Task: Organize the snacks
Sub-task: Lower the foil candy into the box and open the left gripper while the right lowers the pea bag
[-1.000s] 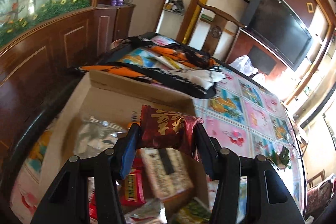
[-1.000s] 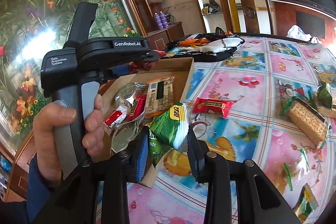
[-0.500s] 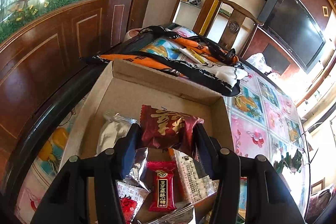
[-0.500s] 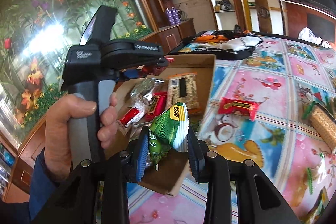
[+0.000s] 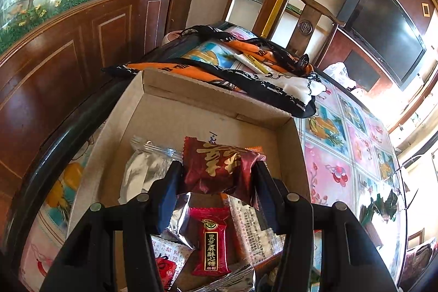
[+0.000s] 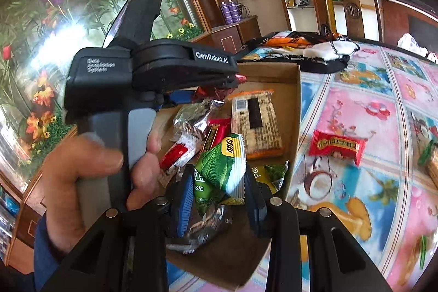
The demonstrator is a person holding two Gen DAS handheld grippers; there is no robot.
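- Cardboard box [image 5: 153, 133] already held several snacks: silver pouch [image 5: 142, 171], red candy bar [image 5: 209, 245], printed bar [image 6: 257, 122].
- Left hand-held gripper [image 5: 219, 177] was clamped on a maroon packet [image 5: 219, 168], over the box.
- Right hand-held gripper [image 6: 219, 188] was clamped on a green packet [image 6: 221, 166], at the box's near edge.
- Left to do: one red packet [image 6: 338, 145] on the counter [image 6: 356, 106], at 3 o'clock from the box; others likely beyond.

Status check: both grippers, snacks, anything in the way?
Left gripper shut on dark red packet. Right gripper shut on green packet. Both over cardboard box. Nothing blocking.
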